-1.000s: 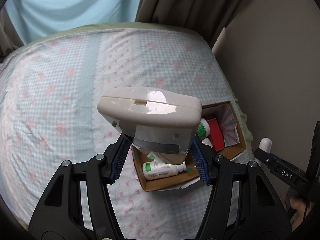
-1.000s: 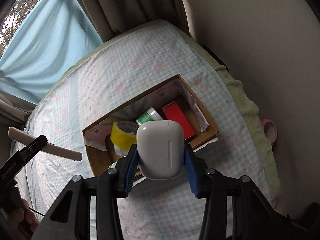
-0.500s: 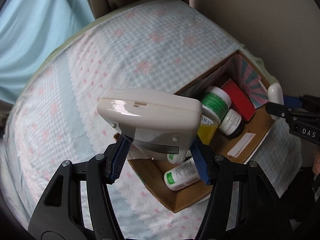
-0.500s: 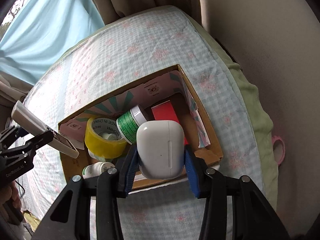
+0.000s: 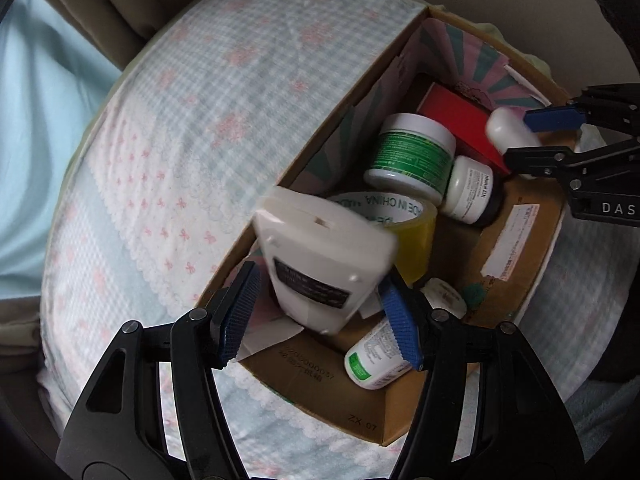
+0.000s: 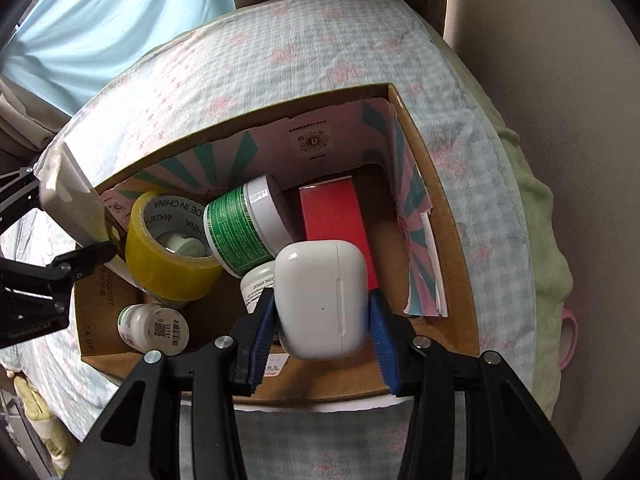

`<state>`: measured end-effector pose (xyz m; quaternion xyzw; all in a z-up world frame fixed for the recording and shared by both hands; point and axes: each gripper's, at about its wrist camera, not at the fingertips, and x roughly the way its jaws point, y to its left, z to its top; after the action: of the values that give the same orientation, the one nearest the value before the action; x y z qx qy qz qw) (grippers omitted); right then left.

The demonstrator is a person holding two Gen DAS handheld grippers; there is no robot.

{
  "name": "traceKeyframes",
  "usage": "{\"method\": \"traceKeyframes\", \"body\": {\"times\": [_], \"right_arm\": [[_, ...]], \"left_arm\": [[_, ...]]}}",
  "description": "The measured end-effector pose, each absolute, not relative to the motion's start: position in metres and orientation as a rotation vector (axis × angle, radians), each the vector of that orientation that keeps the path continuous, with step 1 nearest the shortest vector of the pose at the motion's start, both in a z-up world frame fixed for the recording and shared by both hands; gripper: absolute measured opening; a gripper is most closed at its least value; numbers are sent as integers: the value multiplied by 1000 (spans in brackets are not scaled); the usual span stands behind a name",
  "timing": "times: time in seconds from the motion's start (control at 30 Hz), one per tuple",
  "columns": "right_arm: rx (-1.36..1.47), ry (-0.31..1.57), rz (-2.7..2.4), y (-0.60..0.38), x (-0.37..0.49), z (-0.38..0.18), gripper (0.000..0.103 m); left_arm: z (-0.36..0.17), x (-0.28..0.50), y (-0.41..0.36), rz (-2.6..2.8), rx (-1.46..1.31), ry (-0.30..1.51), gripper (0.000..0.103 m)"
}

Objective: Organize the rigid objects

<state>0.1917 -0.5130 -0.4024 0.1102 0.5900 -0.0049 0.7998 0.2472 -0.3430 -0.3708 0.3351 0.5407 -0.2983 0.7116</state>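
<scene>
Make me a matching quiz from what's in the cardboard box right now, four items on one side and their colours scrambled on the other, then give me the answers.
Items:
1. tape roll
2. flat box
3. jar label
4. earbud case

Colours:
A. white
B. green
C. yellow
D. red

Pairs: 1-C, 2-D, 3-B, 4-A

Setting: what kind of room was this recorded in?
Probably a bedroom at home: a checked, flower-print bedspread covers a bed, curtains hang behind it, and a cardboard box of household odds and ends sits on top.
</scene>
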Motion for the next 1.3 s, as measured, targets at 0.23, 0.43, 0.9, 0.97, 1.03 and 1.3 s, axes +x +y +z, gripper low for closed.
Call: {"method": "traceKeyframes", "body": {"times": [0.23,0.43,0.9,0.97,1.03,1.3], "right_arm": [[264,1249,-11,-521,191,-393,103],[233,1252,11,-516,188,-389,103],[217,1162,-20,-486,167,-337,103],[213,1147,-24,-479,162,-327,103],[206,1131,-19,-468,155,-315,103],[173,1062,20,-405,125,-252,103]], "left_arm": [[-365,236,-329,-676,694,1208,103],[-366,232,-317,-647,635,1233,103],[-314,209,-288,-621,571,1136,103],[-303,201,-280,-622,561,1118,103],[-291,193,-271,-617,546,1099,103],[-222,162,-201,-528,432,999,103]]}}
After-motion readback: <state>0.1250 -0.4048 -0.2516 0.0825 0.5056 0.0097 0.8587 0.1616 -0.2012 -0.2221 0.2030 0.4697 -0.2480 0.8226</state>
